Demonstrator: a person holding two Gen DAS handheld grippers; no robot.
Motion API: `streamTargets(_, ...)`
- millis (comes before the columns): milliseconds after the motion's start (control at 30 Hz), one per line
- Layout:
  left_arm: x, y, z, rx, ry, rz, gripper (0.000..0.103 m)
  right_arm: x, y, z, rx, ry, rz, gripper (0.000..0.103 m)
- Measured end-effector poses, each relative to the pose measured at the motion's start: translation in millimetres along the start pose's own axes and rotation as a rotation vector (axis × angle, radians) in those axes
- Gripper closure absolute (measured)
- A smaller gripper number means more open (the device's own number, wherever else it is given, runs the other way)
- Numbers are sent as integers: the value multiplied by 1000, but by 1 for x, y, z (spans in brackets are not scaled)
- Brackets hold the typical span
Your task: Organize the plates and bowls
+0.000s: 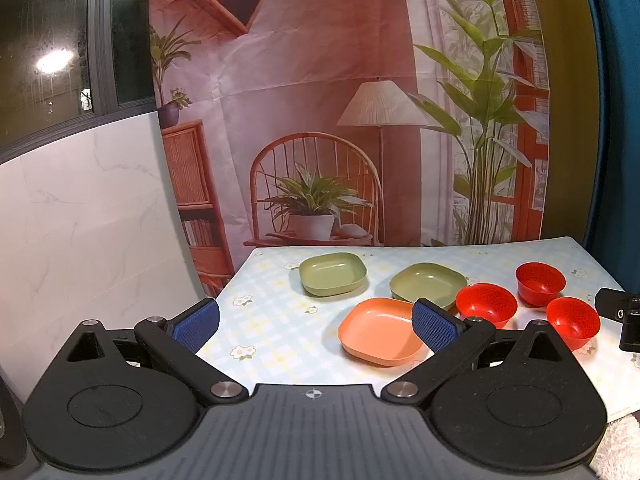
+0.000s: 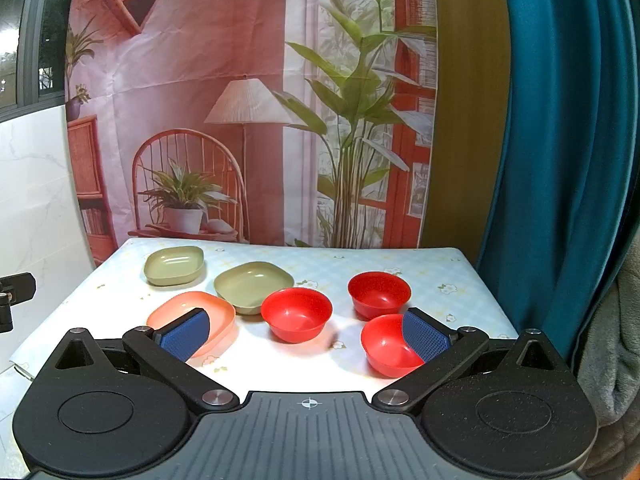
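Printed backdrop (image 2: pixel 248 100) w/ a lamp, wicker chair and plants hangs behind the surface (image 2: pixel 420 276), which wears a pale checked cloth w/ small flowers; teal curtain (image 2: pixel 560 160) to the right, white marble-look wall (image 1: pixel 80 220) to the left.

From my feed, both claws hover over the near edge, off the cloth. My left claw (image 1: pixel 316 322) is spread wide, nothing between its blue pads (image 1: pixel 198 322). My right claw (image 2: pixel 306 334) is spread wide too, holding nothing.

Dishes, none stacked as far as I can tell:
- Far green plate (image 2: pixel 175 265) sits toward the far-left corner, on its own.
- Second green plate (image 2: pixel 253 285) lies nearer the middle; its near-left rim overlaps or touches the orange plate, can't tell which.
- Orange plate (image 2: pixel 192 314) is closest to the near-left part of the surface; in the right wrist view my left-side pad covers part of it.
- Middle red bowl (image 2: pixel 297 313) stands just beside the second green plate, upright.
- Far red bowl (image 2: pixel 379 293) is right of it, slightly farther back, apart from the others.
- Near red bowl (image 2: pixel 386 346) is closest to the near edge on the right, partly behind my right-side pad (image 2: pixel 424 338).

Left wrist view also shows the other rig's black body (image 1: pixel 620 312) at the right edge, and a bit of white towel (image 1: pixel 620 444) at the near-right corner.
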State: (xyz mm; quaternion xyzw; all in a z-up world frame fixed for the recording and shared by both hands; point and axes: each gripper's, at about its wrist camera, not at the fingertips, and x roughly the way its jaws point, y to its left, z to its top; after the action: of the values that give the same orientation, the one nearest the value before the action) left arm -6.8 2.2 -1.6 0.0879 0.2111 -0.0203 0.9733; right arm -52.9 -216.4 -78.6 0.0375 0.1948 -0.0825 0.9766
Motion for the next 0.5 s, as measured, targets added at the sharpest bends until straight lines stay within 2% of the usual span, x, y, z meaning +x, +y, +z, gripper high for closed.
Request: streamTargets(500,-1,1,0,6,-12,4,0,1,0,0,-1,1,-1,0)
